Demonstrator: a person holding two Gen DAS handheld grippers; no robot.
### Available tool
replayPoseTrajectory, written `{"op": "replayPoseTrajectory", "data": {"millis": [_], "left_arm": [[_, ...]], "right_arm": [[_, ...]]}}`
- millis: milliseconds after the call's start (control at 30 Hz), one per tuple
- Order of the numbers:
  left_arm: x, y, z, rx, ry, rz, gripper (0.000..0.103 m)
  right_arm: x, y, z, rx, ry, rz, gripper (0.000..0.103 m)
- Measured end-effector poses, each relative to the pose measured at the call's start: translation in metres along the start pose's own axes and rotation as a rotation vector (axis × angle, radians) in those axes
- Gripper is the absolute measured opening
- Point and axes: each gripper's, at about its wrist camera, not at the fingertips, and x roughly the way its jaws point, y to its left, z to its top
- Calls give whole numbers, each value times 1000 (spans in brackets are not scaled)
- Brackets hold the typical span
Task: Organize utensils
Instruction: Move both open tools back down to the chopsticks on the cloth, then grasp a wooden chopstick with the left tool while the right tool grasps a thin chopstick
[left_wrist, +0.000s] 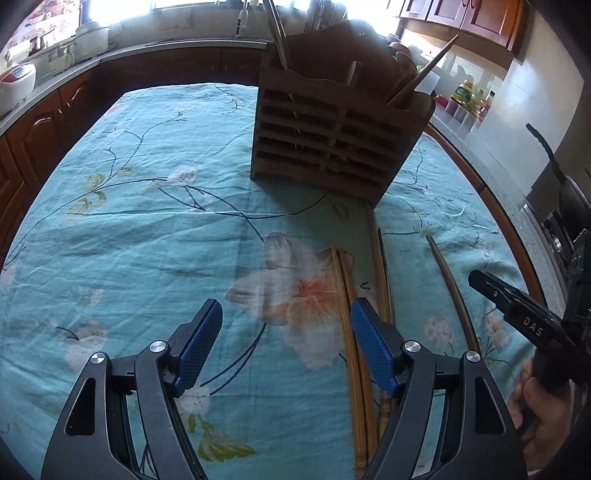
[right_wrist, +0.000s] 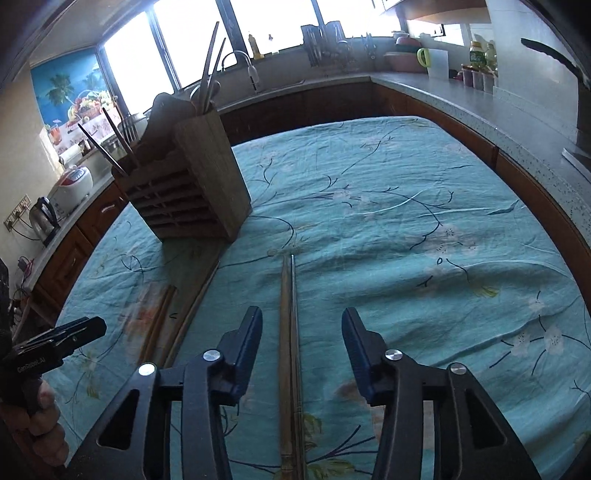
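- Your table wears a teal floral cloth (left_wrist: 147, 221).
- The wooden holder (left_wrist: 332, 136) stands upright at the far side, with chopsticks already poking out of its top.
- Your left gripper (left_wrist: 286, 347) is spread over bare cloth, its right finger just beside a pair of chopsticks (left_wrist: 354, 369).
- Your right gripper (right_wrist: 302, 350) is apart, straddling another pair (right_wrist: 290, 332) lying on the cloth; its pads are not touching them.
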Motion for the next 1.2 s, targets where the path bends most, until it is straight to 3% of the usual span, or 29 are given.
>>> {"op": "replayPoseTrajectory", "data": {"millis": [233,333,567,800,900,1000,1067,1133,1200], "left_arm": [[25,-13,11,40,50,20,73],[37,-18,9,68,79,43,63],[44,-30,9,143,57,102,63],[50,-33,15,159,48,110,60],[52,-34,18,163,38,113,52],[54,-39,21,178,25,111,35],[55,-43,21,198,21,105,15],[55,-45,22,213,24,101,8],[54,-45,22,208,28,97,7]], "right_arm": [[24,4,9,-59,59,-24,30],[32,4,9,-71,82,-12,27],[39,7,14,-105,79,-32,26],[52,16,21,-170,90,-76,25],[56,16,24,-173,89,-77,25],[61,22,26,-202,75,-106,25],[61,26,25,-226,68,-126,24],[61,27,26,-224,70,-98,10],[61,28,26,-219,75,-93,6]]}}
